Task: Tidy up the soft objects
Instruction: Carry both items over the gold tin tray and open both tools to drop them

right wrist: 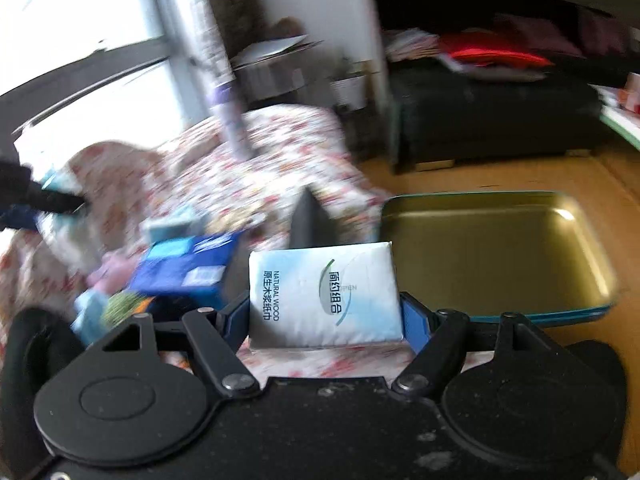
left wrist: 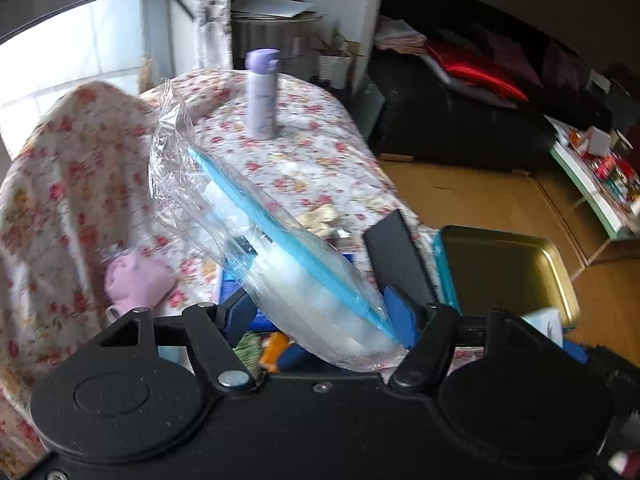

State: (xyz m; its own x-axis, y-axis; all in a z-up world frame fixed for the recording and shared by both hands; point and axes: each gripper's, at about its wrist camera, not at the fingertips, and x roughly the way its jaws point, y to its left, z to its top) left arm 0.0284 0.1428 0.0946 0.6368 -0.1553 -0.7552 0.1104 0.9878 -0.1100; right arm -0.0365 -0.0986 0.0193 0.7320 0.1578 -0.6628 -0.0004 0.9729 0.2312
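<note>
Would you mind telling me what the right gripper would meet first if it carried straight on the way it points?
Probably the dark upright panel just beyond the tissue pack that the right gripper holds; the open tin tray lies off to the right. Depth is blurred, so this is uncertain.

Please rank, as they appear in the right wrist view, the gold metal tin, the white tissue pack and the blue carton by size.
1. Gold metal tin, clearly largest.
2. White tissue pack, though it sits nearest the camera in the right gripper, which inflates it.
3. Blue carton, blurred and partly hidden, so its rank below the pack is unsure.
</note>
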